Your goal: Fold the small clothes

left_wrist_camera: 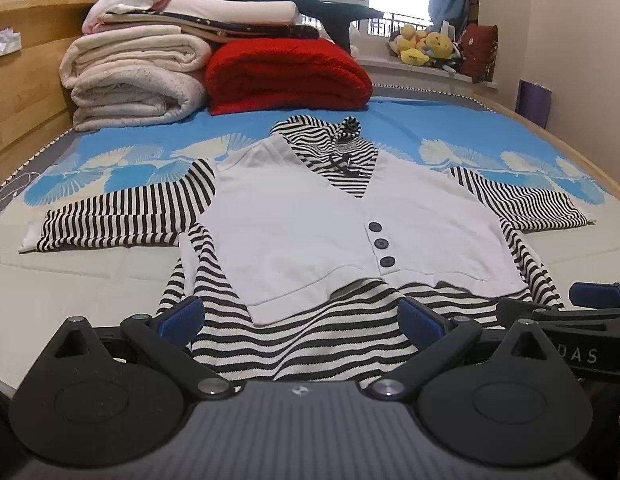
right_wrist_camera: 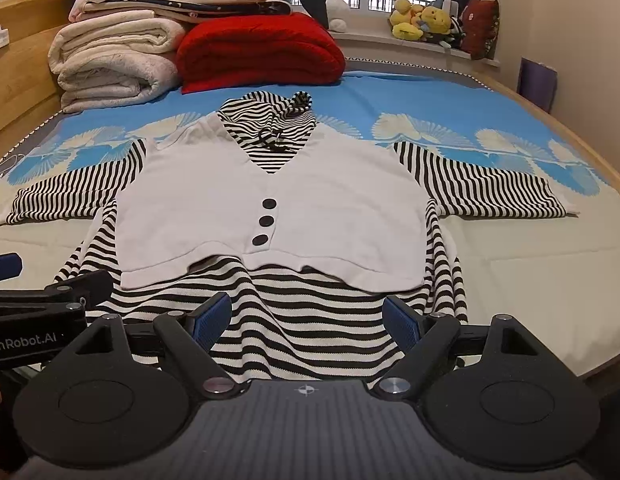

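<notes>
Left wrist view:
Left tool [left_wrist_camera: 302, 316]: released, its blue pads spread wide over the near hem, grasping nothing.
Garment [left_wrist_camera: 310, 236]: a striped hooded top with a white buttoned vest front, lying flat on the bed [left_wrist_camera: 110, 264], sleeves spread to both sides, hood toward the window.
Right tool [left_wrist_camera: 598, 294]: only one blue fingertip and the black linkage show at the right edge; I cannot tell its state here.
Behind: folded cream blankets [left_wrist_camera: 134, 80] beside a red blanket [left_wrist_camera: 286, 76].

Right wrist view:
Right tool [right_wrist_camera: 306, 320]: released, pads wide apart over the striped hem, holding nothing.
Garment [right_wrist_camera: 270, 208]: flat, centred ahead, three dark buttons [right_wrist_camera: 266, 221] in a row.
Left tool [right_wrist_camera: 6, 266]: partly visible at the left edge, near the hem's corner.
Windowsill: yellow plush toys [right_wrist_camera: 422, 24].
</notes>
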A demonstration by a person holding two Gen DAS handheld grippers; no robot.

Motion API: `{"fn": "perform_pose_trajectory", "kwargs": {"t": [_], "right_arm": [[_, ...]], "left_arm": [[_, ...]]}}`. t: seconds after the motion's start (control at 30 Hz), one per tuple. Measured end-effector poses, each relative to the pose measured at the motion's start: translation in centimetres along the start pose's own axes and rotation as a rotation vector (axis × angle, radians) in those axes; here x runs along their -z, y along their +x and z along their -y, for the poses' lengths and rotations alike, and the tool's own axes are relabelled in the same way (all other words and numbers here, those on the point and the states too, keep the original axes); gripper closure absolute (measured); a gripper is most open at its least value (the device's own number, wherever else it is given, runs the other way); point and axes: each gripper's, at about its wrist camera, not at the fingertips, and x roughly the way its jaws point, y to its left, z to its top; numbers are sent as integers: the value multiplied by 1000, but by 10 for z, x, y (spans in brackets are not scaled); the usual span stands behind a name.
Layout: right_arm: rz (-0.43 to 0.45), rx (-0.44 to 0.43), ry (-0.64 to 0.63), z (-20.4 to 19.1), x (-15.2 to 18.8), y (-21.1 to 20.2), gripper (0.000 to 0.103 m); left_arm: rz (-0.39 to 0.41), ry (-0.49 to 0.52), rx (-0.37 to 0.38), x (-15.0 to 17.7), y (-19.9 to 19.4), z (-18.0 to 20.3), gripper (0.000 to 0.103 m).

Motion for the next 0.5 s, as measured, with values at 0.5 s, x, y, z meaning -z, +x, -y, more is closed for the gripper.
{"fn": "perform_pose_trajectory", "kwargs": {"t": [0.5], "right_arm": [[0,1,-3,-1,0,1,20]], "left_arm": [[-1,-7,12,-1,0,0,0]]}}
